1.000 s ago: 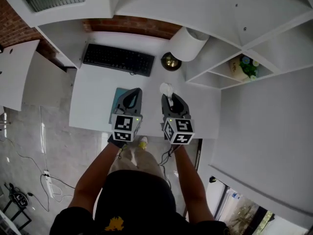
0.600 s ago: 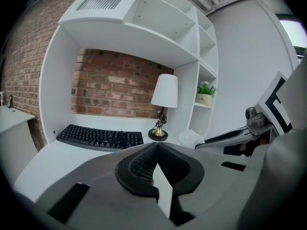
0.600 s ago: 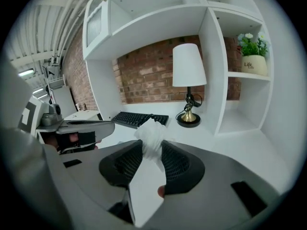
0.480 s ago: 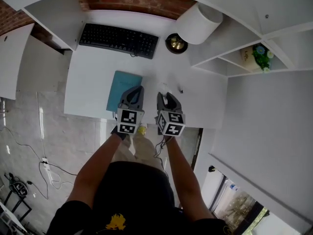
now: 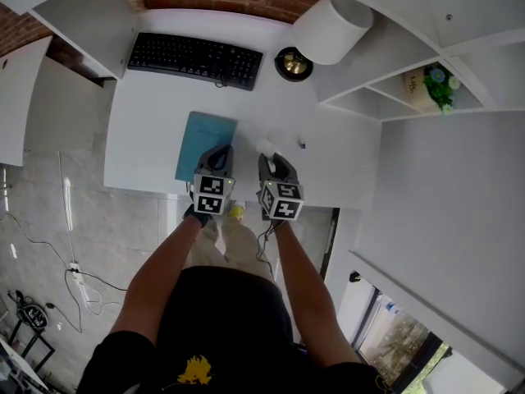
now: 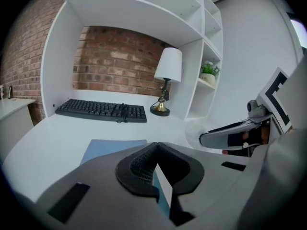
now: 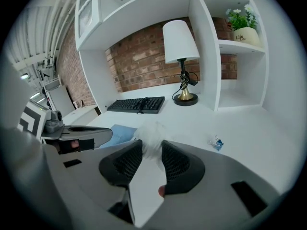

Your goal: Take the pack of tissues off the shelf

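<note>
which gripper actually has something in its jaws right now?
The right gripper: its jaws pinch a fluffy white tissue. The left gripper has its jaws together at the tips with nothing between them.

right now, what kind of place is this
Most likely a home office or study nook: a white desk with a black keyboard and a table lamp, built-in white shelves holding a potted plant, and a brick wall behind.
</note>
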